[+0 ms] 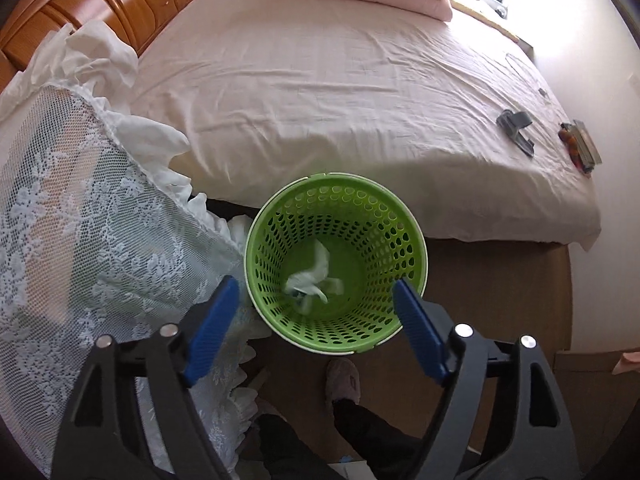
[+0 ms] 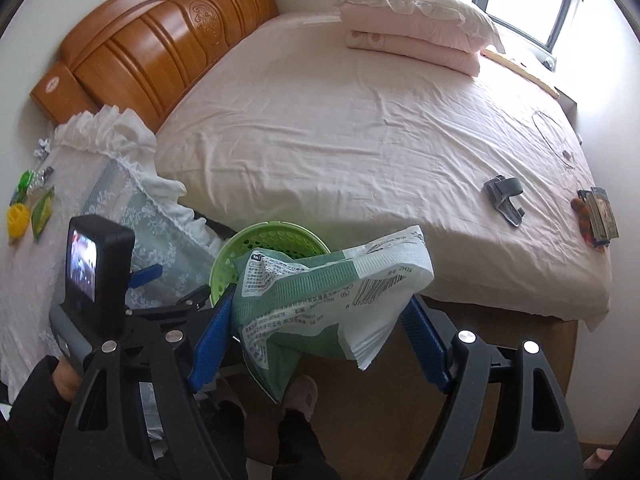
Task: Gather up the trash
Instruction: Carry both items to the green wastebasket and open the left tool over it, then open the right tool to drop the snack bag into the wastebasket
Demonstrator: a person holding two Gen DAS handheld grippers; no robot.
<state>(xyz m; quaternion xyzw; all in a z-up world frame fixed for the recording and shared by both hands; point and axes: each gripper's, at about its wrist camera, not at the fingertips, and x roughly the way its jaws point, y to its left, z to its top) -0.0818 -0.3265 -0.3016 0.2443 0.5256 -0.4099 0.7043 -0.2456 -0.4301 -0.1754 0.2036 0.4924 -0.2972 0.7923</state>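
A green perforated waste basket (image 1: 372,208) stands on the floor beside the bed, with crumpled white trash (image 1: 316,276) at its bottom. My left gripper (image 1: 316,312) is open and empty, right above the basket's near rim. In the right wrist view a green and white plastic package (image 2: 332,300) hangs between the blue pads of my right gripper (image 2: 320,320), whose jaws are spread wide; it is over the basket (image 2: 256,248). Whether the pads still grip it I cannot tell. The left gripper's camera (image 2: 96,264) shows at left.
A bed with a pink sheet (image 2: 340,128) lies beyond the basket, with a grey clip (image 2: 504,196) and small boxes (image 2: 600,216) near its right edge. A lace-covered nightstand (image 2: 80,216) with small items stands at left. The person's slippered foot (image 1: 342,376) is below the basket.
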